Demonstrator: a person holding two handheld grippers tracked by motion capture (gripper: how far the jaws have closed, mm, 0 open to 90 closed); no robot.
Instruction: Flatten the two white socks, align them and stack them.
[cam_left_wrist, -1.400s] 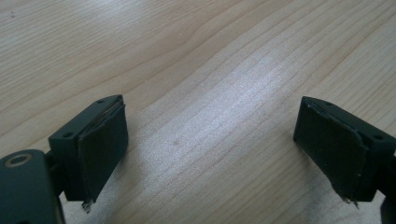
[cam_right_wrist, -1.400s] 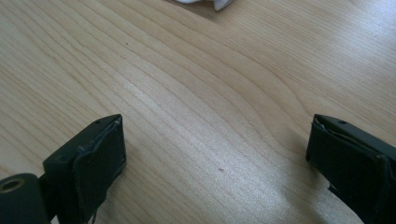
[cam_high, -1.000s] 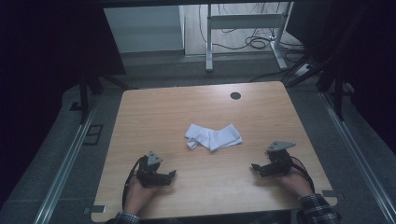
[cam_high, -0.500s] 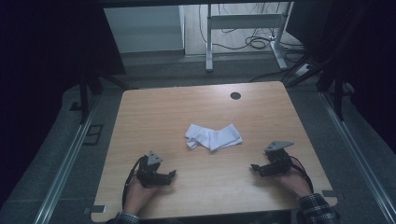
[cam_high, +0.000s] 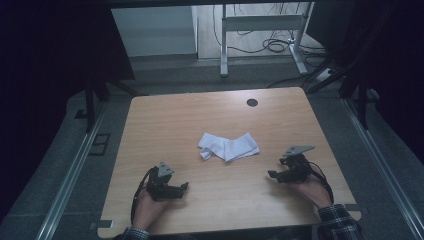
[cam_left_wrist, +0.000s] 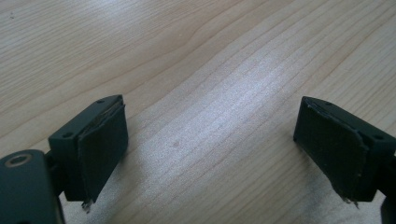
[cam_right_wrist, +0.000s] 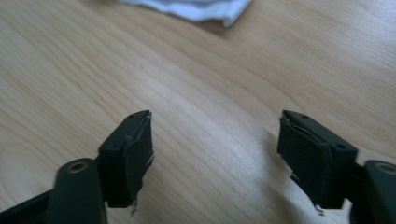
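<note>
A crumpled white cloth (cam_high: 228, 146) lies near the middle of the wooden table (cam_high: 210, 115). My left gripper (cam_high: 183, 188) rests low at the front left, held by a hand, its jaws wide open over bare wood (cam_left_wrist: 210, 135). At the front right my right gripper (cam_high: 271, 174) is also open, pointing toward the cloth, whose near edge (cam_right_wrist: 196, 9) shows at the top of the right gripper view. Nothing sits between either pair of jaws (cam_right_wrist: 215, 140).
A round cable hole (cam_high: 252, 102) sits near the table's far edge. Beyond the table stand a white metal frame (cam_high: 260, 30) and loose cables (cam_high: 280, 47) on the floor. Dark curtains flank both sides.
The right gripper has dropped slightly toward the table. The left gripper and the cloth have stayed where they were.
</note>
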